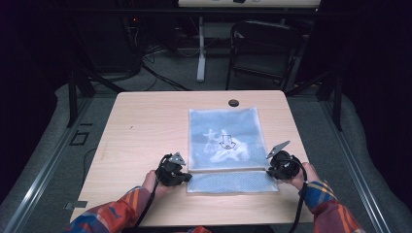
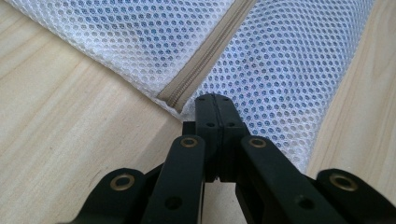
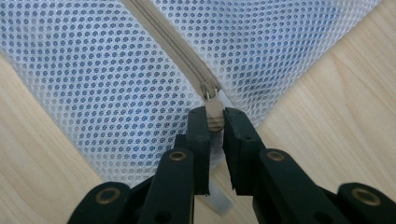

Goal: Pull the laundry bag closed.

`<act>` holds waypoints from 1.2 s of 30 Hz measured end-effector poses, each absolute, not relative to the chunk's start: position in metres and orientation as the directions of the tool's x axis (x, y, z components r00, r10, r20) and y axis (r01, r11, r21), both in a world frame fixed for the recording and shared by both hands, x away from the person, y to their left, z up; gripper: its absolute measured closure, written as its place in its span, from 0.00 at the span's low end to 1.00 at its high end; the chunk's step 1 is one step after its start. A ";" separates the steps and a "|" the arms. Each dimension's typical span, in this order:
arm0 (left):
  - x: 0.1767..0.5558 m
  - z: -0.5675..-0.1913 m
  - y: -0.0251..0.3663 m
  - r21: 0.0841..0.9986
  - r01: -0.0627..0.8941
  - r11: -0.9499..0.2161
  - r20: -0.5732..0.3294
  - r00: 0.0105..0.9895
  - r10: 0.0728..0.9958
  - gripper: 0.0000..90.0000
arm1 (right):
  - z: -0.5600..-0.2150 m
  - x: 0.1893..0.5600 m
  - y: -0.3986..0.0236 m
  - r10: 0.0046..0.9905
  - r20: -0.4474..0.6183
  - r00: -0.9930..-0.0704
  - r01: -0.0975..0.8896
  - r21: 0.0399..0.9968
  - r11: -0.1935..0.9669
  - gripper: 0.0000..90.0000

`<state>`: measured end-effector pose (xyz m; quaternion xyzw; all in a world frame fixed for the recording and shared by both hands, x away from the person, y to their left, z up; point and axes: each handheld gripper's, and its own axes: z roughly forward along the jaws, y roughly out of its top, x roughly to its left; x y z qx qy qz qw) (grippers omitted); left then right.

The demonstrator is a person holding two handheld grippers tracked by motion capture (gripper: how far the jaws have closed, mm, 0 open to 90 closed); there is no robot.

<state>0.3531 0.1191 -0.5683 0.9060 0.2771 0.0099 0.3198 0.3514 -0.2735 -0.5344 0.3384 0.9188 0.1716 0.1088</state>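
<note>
Pale wood table (image 1: 145,126), dark room, chair (image 1: 262,48) beyond. Left gripper (image 2: 215,100) pinches mesh bag (image 1: 226,145) corner; right gripper (image 3: 215,116) clamps zipper pull (image 3: 215,114).

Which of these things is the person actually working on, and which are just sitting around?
In use:
mesh bag
zipper
zipper pull, in right claw
left claw, shut on the bag's edge

Lying about:
chair
table
</note>
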 end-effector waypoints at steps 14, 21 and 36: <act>0.357 -0.565 0.123 0.568 0.502 -0.652 -0.160 0.845 0.511 0.80 | -0.529 0.353 -0.268 0.706 -0.030 -0.708 0.627 0.434 0.647 0.59; 0.360 -0.551 0.133 0.595 0.522 -0.611 -0.167 0.824 0.542 0.45 | -0.522 0.350 -0.270 0.744 -0.004 -0.669 0.657 0.465 0.593 0.28; 0.349 -0.523 0.168 0.628 0.575 -0.524 -0.149 0.750 0.644 0.18 | -0.504 0.321 -0.292 0.820 0.017 -0.571 0.715 0.501 0.488 0.06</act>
